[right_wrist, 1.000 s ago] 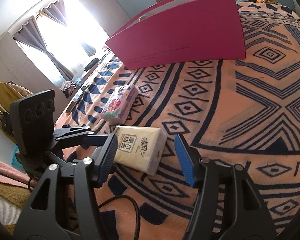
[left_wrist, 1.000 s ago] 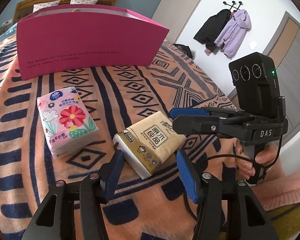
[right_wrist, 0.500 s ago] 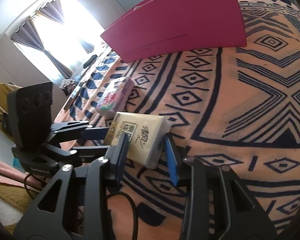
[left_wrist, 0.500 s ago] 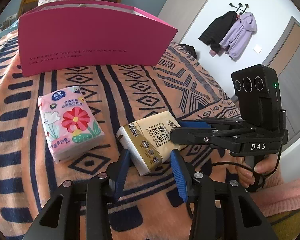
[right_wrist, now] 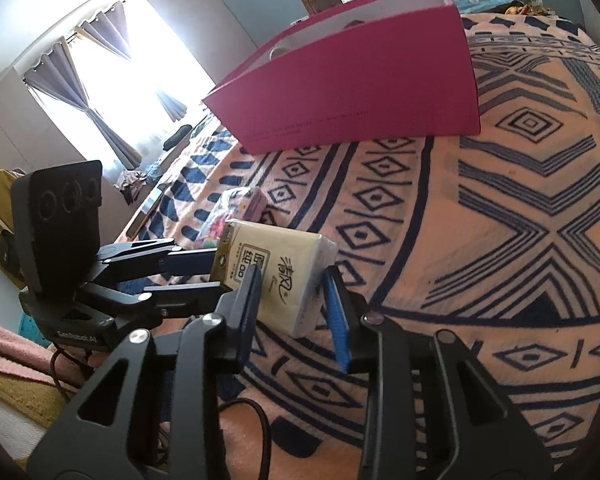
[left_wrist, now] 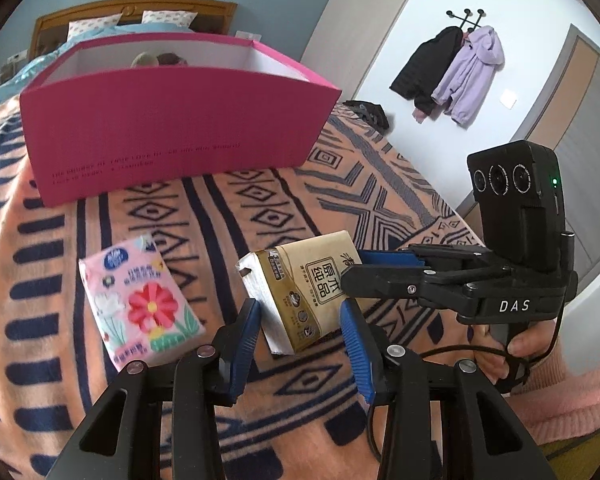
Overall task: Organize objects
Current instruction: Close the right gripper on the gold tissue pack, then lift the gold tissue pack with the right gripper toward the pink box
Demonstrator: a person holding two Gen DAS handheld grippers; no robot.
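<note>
A patterned orange and navy blanket (left_wrist: 260, 208) fills most of both views. On it, toward the upper left of the left wrist view, stands an open pink box (left_wrist: 172, 136) with a white inside; something rounded shows inside it, too dim to name. In the right wrist view the box sits at upper centre, with a bright curtained window (right_wrist: 112, 92) to its left. Two coats (left_wrist: 452, 72) hang on the wall at the upper right of the left wrist view.

The tan pack (left_wrist: 312, 292) is in the lower middle of both views, well short of the box. It is tilted, and a shadow lies beneath its near corner. A floral pack (left_wrist: 140, 304) lies flat on the blanket just to its left, apart from it.

The right gripper (right_wrist: 292, 296) has its blue fingers (right_wrist: 250, 304) pressed against both sides of the tan pack, clamping it. In the left wrist view it reaches in from the right and holds the pack's right end.

The left gripper (left_wrist: 302, 320) has its fingers on either side of the pack's near end, very close to it. Whether they press on it cannot be told. In the right wrist view it comes in from the left, with one finger behind the pack and one below it.
</note>
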